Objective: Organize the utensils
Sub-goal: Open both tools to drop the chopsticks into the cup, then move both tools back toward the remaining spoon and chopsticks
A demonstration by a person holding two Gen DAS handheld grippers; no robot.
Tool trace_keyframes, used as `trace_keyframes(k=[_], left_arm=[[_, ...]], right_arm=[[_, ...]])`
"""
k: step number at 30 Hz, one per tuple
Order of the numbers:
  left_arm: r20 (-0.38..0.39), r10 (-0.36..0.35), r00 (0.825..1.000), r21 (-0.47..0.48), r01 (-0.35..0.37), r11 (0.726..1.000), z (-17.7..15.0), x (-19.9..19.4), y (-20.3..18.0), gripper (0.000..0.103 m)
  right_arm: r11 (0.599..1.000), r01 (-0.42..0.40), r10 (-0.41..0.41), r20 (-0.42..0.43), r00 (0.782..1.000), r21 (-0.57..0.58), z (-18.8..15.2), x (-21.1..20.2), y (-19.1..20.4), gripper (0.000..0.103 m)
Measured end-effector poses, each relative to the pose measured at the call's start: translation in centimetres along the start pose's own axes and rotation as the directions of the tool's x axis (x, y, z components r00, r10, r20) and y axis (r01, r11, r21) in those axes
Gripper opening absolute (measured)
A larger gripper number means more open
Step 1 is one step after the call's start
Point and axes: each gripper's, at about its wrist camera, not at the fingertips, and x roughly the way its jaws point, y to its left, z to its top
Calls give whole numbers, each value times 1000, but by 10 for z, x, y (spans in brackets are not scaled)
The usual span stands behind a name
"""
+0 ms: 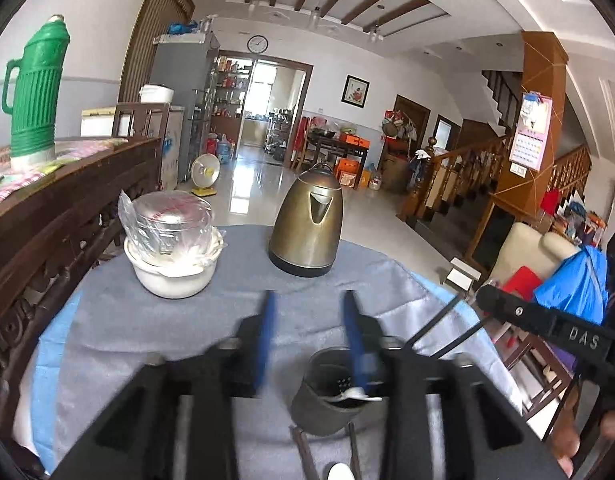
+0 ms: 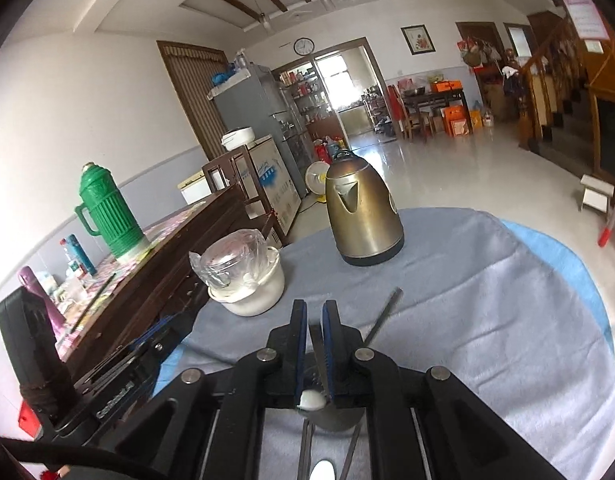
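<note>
A dark metal utensil holder stands on the grey cloth with a white spoon in it. My left gripper is open above the cloth, its right blue finger over the holder's rim. Dark chopsticks and another white spoon lie in front of the holder. My right gripper is nearly shut on a dark thin utensil above the holder. A white spoon rests in the holder. One dark chopstick lies on the cloth to the right.
A bronze kettle stands at the far side of the round table. A white bowl with a plastic-wrapped glass cup sits at the left. A dark wooden sideboard with a green thermos borders the left.
</note>
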Motion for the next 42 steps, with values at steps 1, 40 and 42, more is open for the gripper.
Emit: trace_keyframes(k=[1,40,42], left_arm=[[5,10,1000,16,-10,1000,-3,-8,0,46],[-300,305,904,113,-284,952,-144,-50,8,60],[-306,311,900,119,-288,950,-145,-47,8,60]], right_arm=[[1000,-5,5,2,1000,8,-2,-3,-2,15],[989,-35,82,-337,938,143,-151,-1,-41,40],[988,-36,86,-338,937,151,-152,0,-43,40]])
